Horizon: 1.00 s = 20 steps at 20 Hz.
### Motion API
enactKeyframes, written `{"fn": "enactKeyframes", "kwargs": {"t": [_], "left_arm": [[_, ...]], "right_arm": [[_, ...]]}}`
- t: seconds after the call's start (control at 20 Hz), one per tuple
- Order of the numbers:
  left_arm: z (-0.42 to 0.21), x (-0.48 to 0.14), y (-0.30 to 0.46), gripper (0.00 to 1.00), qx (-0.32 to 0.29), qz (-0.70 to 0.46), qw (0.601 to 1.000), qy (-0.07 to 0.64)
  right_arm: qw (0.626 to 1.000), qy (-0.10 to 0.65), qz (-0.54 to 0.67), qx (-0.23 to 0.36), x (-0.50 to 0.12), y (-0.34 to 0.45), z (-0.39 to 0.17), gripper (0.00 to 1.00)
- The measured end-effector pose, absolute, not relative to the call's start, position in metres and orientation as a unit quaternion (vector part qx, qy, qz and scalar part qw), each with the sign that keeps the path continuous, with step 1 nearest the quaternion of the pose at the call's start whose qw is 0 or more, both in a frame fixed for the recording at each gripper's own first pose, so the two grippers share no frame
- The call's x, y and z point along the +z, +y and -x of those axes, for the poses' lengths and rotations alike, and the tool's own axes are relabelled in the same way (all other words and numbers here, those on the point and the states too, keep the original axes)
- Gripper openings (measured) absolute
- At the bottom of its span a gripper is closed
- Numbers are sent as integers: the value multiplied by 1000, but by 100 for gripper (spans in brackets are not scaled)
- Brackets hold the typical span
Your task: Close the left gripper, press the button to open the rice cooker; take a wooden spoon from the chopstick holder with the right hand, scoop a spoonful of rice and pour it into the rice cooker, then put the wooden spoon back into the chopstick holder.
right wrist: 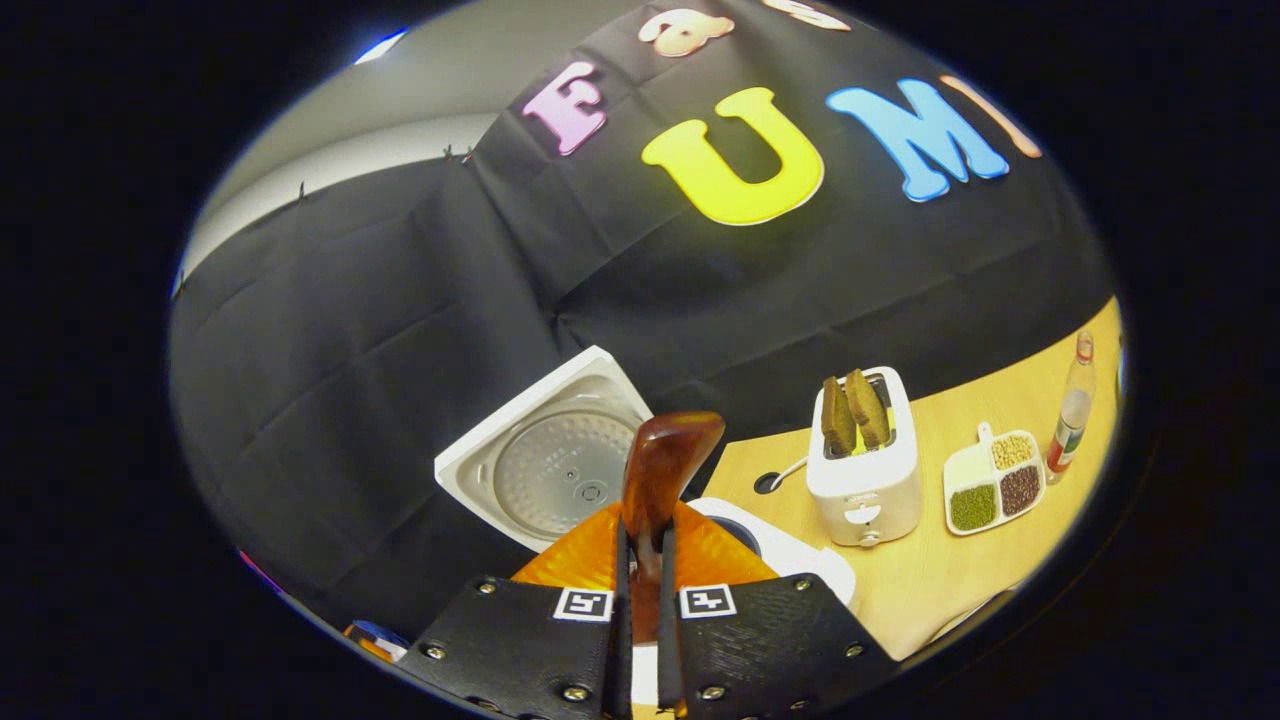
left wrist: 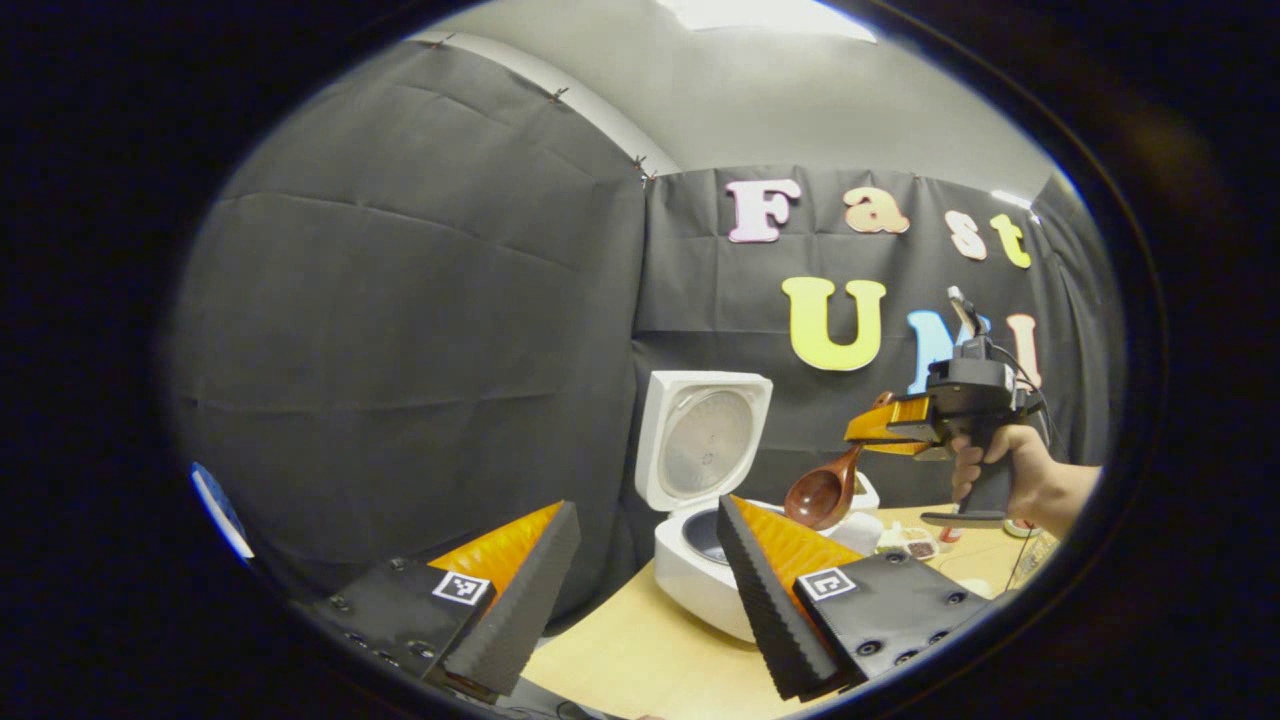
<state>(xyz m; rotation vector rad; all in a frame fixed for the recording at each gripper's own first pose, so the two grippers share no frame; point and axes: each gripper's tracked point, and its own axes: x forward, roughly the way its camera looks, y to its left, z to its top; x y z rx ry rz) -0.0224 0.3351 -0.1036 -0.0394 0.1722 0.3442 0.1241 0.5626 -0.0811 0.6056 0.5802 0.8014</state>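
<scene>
spoon: wooden spoon (left wrist: 826, 490) clamped in right gripper (right wrist: 640, 600), bowl hanging just above open rice cooker (left wrist: 700, 570)
axis: handle along fingers, bowl down-forward
left gripper (left wrist: 640, 590): fingers apart, idle, beside cooker

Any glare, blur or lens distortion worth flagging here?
Left gripper view: ceiling light blown out at top; brown wooden spoon and white rice cooker sharp. Right gripper view: strong fisheye tilt on the white toaster; spoon handle close, slightly soft.

Both views face open rice cooker (left wrist: 700, 480) nearby.
</scene>
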Motion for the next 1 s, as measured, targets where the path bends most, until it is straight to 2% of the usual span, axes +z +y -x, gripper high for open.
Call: {"fn": "enactKeyframes", "kwargs": {"t": [0.15,0.35,0.4,0.5,0.6,0.65,0.7,0.85,1.0], "left_arm": [[7,-95,317,94,154,10,985,77],[-11,-79,289,96,140,8,988,65],[-16,-76,283,94,140,6,988,63],[-25,-72,270,96,136,7,989,62],[-32,-71,256,94,131,10,989,66],[-36,-71,248,99,127,12,990,65],[-39,-70,240,96,123,14,990,65],[-50,-69,216,99,110,17,992,61],[-58,-61,193,96,95,19,994,53]], "right_arm": [[843,260,-305,360,-68,523,-130,10],[850,245,-323,336,-57,468,-131,10],[855,241,-321,329,-56,454,-132,10],[865,234,-314,314,-57,426,-137,10],[874,226,-310,298,-55,395,-141,10],[879,221,-307,289,-55,380,-144,10],[885,218,-302,279,-56,363,-145,10],[902,205,-288,248,-59,315,-152,10],[914,195,-280,219,-64,270,-154,10]]}}
